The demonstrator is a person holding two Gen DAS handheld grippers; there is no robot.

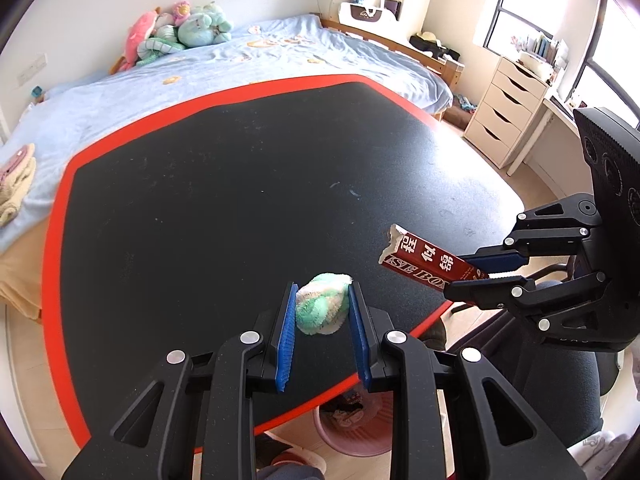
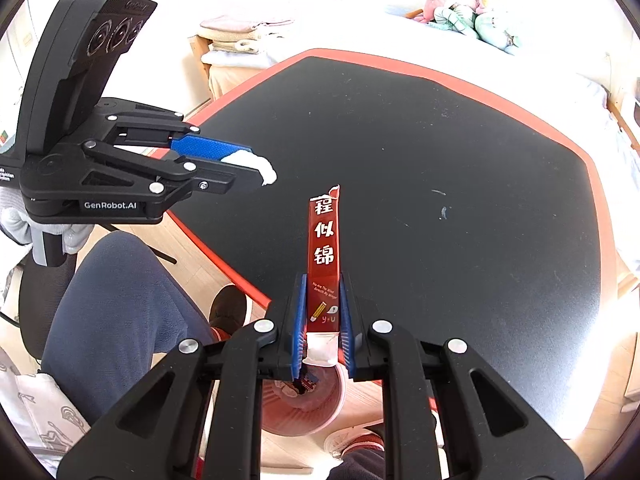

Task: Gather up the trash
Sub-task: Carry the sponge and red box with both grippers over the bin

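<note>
My left gripper (image 1: 322, 296) is shut on a crumpled green-and-white wad (image 1: 323, 308) and holds it over the near edge of the black table (image 1: 224, 184). The wad shows white at the fingertips in the right wrist view (image 2: 256, 166). My right gripper (image 2: 322, 296) is shut on a torn red carton with white Chinese characters (image 2: 325, 240), held out over the table's edge; it also shows in the left wrist view (image 1: 428, 264). A pink trash bin (image 1: 360, 424) stands on the floor under the table's edge, and it shows below the carton in the right wrist view (image 2: 308, 408).
The table has a red border (image 1: 60, 216). A bed with a blue sheet (image 1: 240, 64) and plush toys (image 1: 180, 28) lies behind it. A white drawer unit (image 1: 504, 108) stands at the right. The person's leg (image 2: 112, 312) and a chair are beside the table.
</note>
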